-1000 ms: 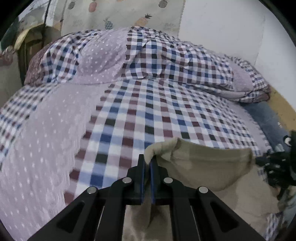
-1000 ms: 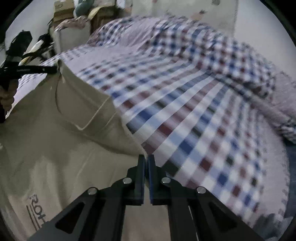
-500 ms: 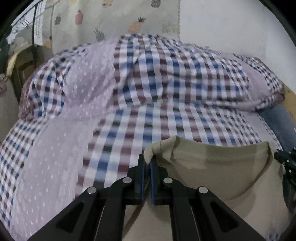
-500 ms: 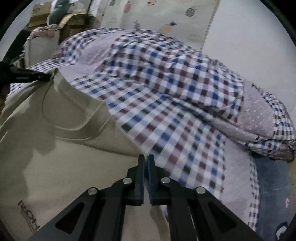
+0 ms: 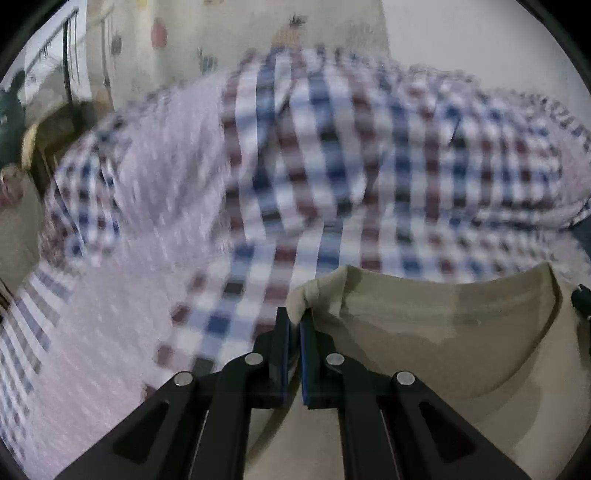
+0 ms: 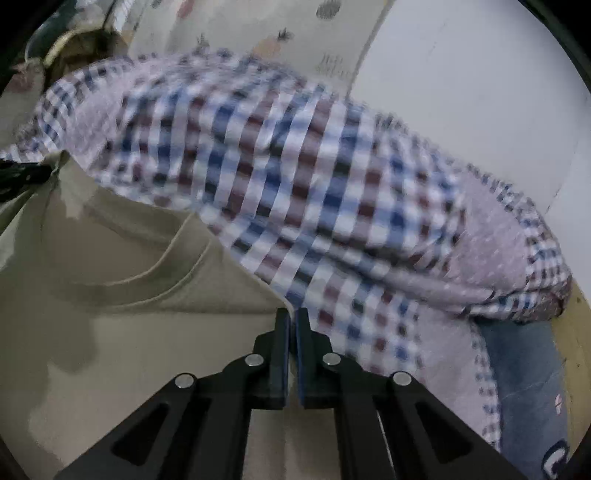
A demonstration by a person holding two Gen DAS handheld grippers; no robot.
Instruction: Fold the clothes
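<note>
A beige T-shirt (image 5: 443,332) is stretched between my two grippers above the bed, its neckline sagging between them. My left gripper (image 5: 294,321) is shut on one shoulder of the shirt, where the cloth bunches above the jaws. My right gripper (image 6: 291,317) is shut on the other shoulder of the same shirt (image 6: 129,332). The left gripper's tip (image 6: 26,173) shows at the left edge of the right wrist view. The right gripper's tip (image 5: 581,299) shows at the right edge of the left wrist view.
A bed with a blue, maroon and white checked cover (image 5: 332,166) and lilac dotted panels (image 5: 110,332) fills both views. Bunched bedding lies at its head (image 6: 295,166). A blue patterned sheet (image 6: 524,387) shows at the right. A pineapple-print wall (image 6: 258,26) stands behind.
Both grippers have lifted and tilted up toward the head of the bed with the shirt held between them. The bedding now fills more of each view and is blurred by motion.
</note>
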